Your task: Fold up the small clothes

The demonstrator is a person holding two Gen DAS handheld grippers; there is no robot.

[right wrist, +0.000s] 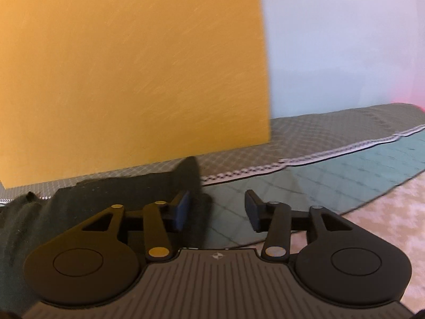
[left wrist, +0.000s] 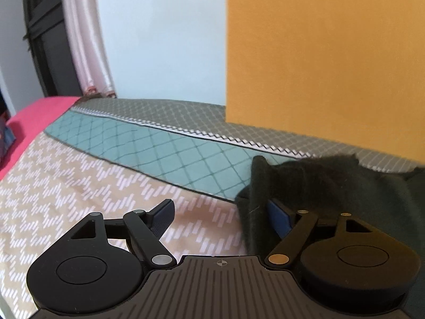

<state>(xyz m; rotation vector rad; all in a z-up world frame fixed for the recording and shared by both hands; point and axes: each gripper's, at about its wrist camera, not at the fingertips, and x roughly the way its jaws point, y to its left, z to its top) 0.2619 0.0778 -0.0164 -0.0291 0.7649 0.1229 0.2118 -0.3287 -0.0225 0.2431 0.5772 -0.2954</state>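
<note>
Left hand-held gripper (left wrist: 221, 214) spread wide, nothing clamped; right finger (left wrist: 279, 218) draped by dark green knit garment (left wrist: 313, 183) at 3 o'clock. Right hand-held gripper (right wrist: 217, 210) likewise wide, gripping nothing; same garment (right wrist: 111, 188) bunched against left finger (right wrist: 182, 210), 9 o'clock. Garment resting on bed's patterned beige, teal and grey quilted cover (left wrist: 148, 146). Flat orange panel (left wrist: 324, 61) upright behind, 12 o'clock. Pink pillow (left wrist: 37, 117) at 10 o'clock.

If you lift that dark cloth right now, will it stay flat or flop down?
Probably flop: the dark cloth already bunches and drapes over the left gripper's fingers. It looks soft and fuzzy, so likely light and not slippery.
</note>
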